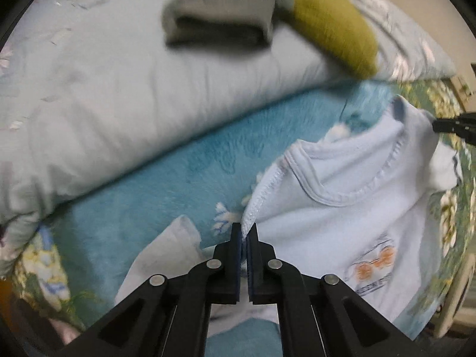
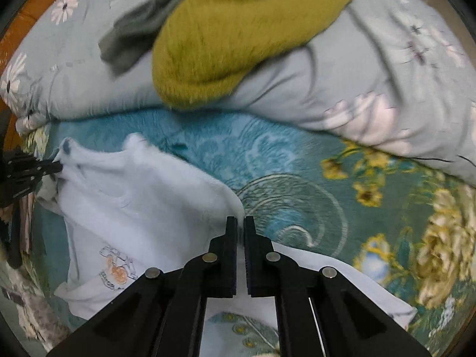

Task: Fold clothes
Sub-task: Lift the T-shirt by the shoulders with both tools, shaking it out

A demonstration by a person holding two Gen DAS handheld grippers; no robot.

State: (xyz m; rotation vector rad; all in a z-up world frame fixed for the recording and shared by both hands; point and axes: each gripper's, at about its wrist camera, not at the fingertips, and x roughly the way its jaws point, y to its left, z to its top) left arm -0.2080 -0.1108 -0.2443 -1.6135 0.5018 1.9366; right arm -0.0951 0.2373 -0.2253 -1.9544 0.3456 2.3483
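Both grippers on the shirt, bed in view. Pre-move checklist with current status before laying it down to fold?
1. Left gripper shut on the pale blue shirt at its shoulder seam: ok.
2. Right gripper shut on the shirt's other shoulder: ok.
3. Shirt spread between the grippers, print facing the cameras: ok.
4. Sleeves free and untwisted: cannot tell.
5. Teal blanket ahead bare for laying down: ok.
6. Green sweater and grey folded clothes sit back on the duvet, apart from the shirt: ok.
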